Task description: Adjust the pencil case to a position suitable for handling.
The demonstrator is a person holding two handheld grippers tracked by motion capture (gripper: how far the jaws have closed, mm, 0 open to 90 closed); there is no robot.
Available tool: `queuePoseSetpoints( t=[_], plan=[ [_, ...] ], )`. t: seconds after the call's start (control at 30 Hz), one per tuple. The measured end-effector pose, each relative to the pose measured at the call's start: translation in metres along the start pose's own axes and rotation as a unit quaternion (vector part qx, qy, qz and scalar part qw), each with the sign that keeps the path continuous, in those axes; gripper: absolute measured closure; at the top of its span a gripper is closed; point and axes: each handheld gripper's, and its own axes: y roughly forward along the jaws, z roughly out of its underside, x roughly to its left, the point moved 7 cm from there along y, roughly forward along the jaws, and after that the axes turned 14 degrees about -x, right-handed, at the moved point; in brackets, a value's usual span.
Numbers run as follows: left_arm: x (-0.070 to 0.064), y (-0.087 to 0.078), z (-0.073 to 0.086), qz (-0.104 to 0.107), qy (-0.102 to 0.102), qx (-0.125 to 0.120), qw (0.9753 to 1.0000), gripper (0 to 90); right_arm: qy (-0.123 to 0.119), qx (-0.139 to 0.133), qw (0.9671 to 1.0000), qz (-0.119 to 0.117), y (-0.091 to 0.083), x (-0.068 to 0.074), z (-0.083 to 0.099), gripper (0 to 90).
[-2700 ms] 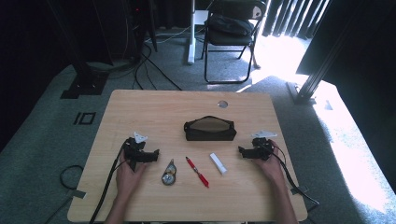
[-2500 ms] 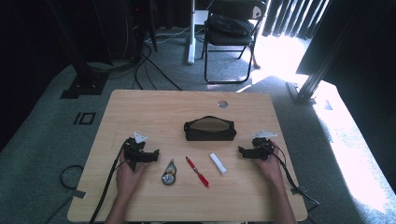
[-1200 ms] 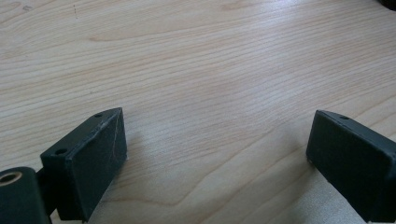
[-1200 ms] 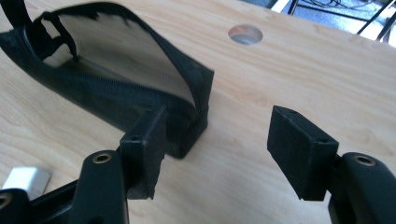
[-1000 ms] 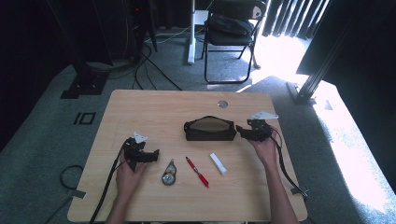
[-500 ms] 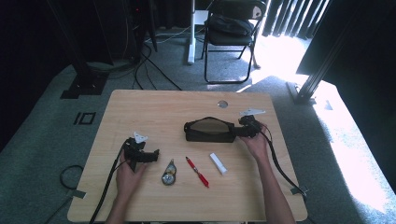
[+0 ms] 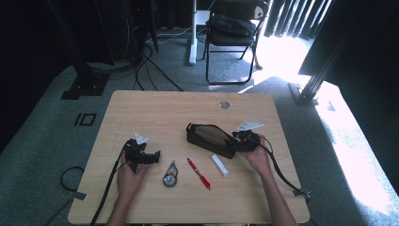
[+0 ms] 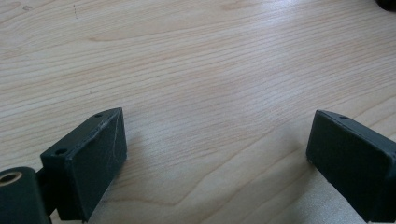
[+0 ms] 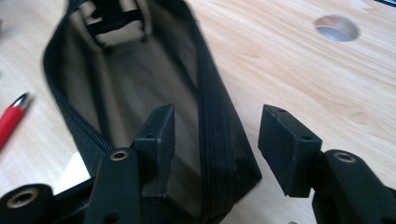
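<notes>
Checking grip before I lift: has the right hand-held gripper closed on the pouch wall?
No: its jaws straddle the open pouch's wall with gaps either side.

Pouch's near end (image 9: 219,186): cut off by the bottom edge of the right gripper view.
Red pen (image 9: 11,122): we see just its tip.
Round thing (image 7: 170,175) by the pen: too small; perhaps a tape measure.

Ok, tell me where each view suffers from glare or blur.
High view: sunlight burns out the carpet by the chair. Right gripper view: pouch slightly blurred at its far end. Left gripper view: evenly lit table, sharp grain.
</notes>
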Motion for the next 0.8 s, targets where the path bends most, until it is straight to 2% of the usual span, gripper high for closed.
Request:
queuePoseSetpoints(
  t=[0.13, 0.17, 0.3, 0.37, 0.47, 0.5, 0.57, 0.6, 0.67, 0.7, 0.8],
  plan=[
    [0.0, 0.0, 0.0, 0.0, 0.0, 0.0, 1.0, 5.5, -0.009, -0.004, 0.9999, -0.01, -0.004, 0.009, 0.0, 48.5],
    [0.0, 0.0, 0.0, 0.0, 0.0, 0.0, 1.0, 5.5, -0.018, -0.005, 0.9997, -0.015, -0.005, 0.013, -0.001, 50.6],
    [0.0, 0.0, 0.0, 0.0, 0.0, 0.0, 1.0, 5.5, -0.027, 0.002, 0.9992, -0.031, -0.005, 0.016, 0.0, 59.0],
    [0.0, 0.0, 0.0, 0.0, 0.0, 0.0, 1.0, 5.4, -0.034, 0.006, 0.9987, -0.036, -0.004, 0.018, 0.001, 60.4],
    [0.0, 0.0, 0.0, 0.0, 0.0, 0.0, 1.0, 5.5, -0.034, 0.004, 0.9989, -0.03, -0.003, 0.019, 0.0, 51.3],
    [0.0, 0.0, 0.0, 0.0, 0.0, 0.0, 1.0, 5.5, -0.034, 0.004, 0.9989, -0.03, -0.003, 0.019, 0.0, 51.3],
    [0.0, 0.0, 0.0, 0.0, 0.0, 0.0, 1.0, 5.5, -0.029, -0.009, 0.9992, -0.024, -0.006, 0.018, -0.005, 46.5],
    [0.0, 0.0, 0.0, 0.0, 0.0, 0.0, 1.0, 5.4, -0.025, -0.027, 0.9992, -0.014, -0.011, 0.018, -0.011, 41.2],
    [0.0, 0.0, 0.0, 0.0, 0.0, 0.0, 1.0, 5.5, -0.019, -0.036, 0.9991, -0.013, -0.015, 0.018, -0.014, 40.4],
    [0.0, 0.0, 0.0, 0.0, 0.0, 0.0, 1.0, 5.4, -0.008, -0.048, 0.9988, -0.013, -0.023, 0.02, -0.019, 39.5],
    [0.0, 0.0, 0.0, 0.0, 0.0, 0.0, 1.0, 5.4, -0.011, -0.054, 0.9984, -0.011, -0.03, 0.023, -0.021, 39.2]
  ],
)
